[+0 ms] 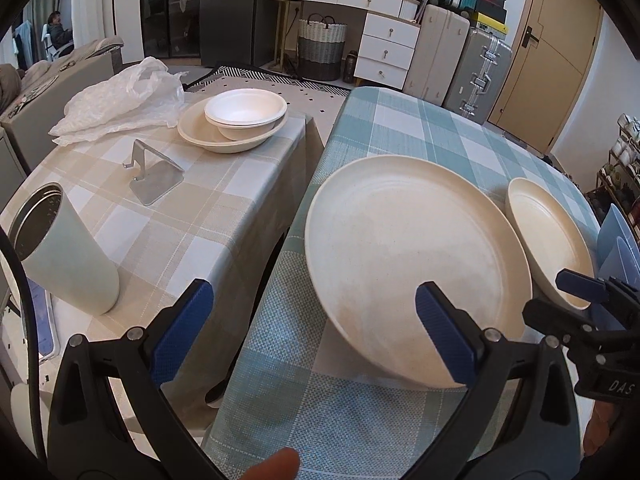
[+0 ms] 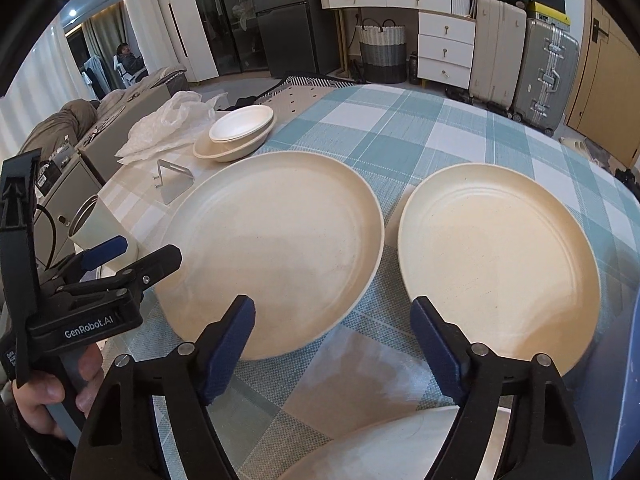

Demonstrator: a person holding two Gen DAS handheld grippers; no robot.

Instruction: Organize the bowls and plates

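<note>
Two cream plates lie side by side on the blue-checked tabletop, the left plate (image 2: 276,248) by its left edge, the right plate (image 2: 496,264) just beside it. The right gripper (image 2: 332,344) hangs over the gap between them, jaws wide and empty. The left gripper (image 1: 314,316), jaws wide too, straddles the left plate's near rim, likely lining up a pickup. Stacked bowls (image 1: 236,120) wait at the beige tabletop's far edge, probably the collecting spot.
</note>
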